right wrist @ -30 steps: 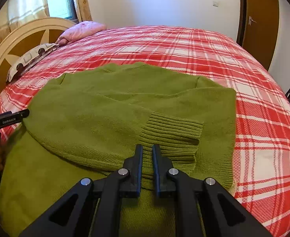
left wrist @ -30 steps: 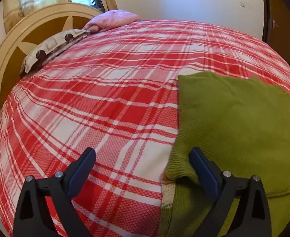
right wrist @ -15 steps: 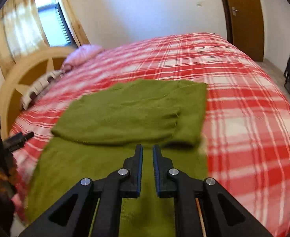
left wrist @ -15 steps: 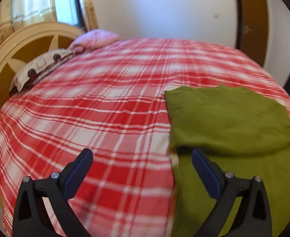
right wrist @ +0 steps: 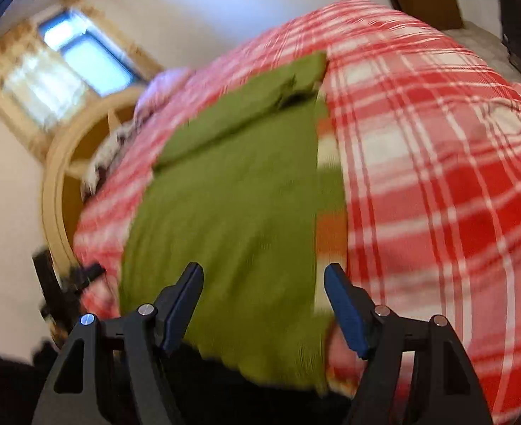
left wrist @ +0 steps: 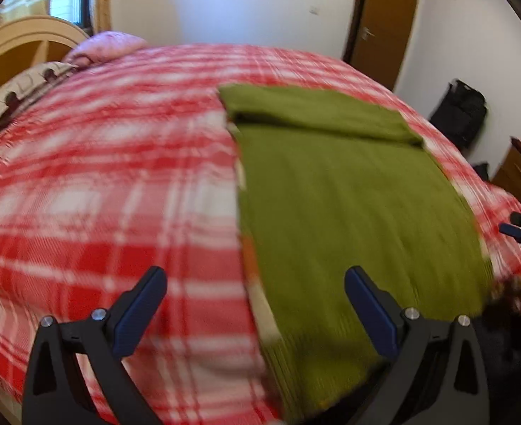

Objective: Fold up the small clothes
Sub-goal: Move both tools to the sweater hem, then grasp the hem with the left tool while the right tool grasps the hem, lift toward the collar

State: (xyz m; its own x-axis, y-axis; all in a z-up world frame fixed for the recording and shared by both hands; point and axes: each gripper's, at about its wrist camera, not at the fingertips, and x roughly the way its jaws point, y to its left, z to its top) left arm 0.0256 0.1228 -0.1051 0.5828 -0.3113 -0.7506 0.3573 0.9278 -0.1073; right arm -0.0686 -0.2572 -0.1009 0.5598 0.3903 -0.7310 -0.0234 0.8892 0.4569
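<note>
A green sweater (left wrist: pixel 349 191) lies long on a red plaid bed (left wrist: pixel 101 177), far end folded over. Left gripper (left wrist: pixel 255 304) jaws apart and empty; right gripper (right wrist: pixel 264 304) jaws opening, gripping nothing. Best to pinch both near hem corners evenly

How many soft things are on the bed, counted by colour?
Green sweater: 1
Pink pillow: 1
Cream patterned pillow: 1
Total: 3, all lying on the red plaid bedspread.
</note>
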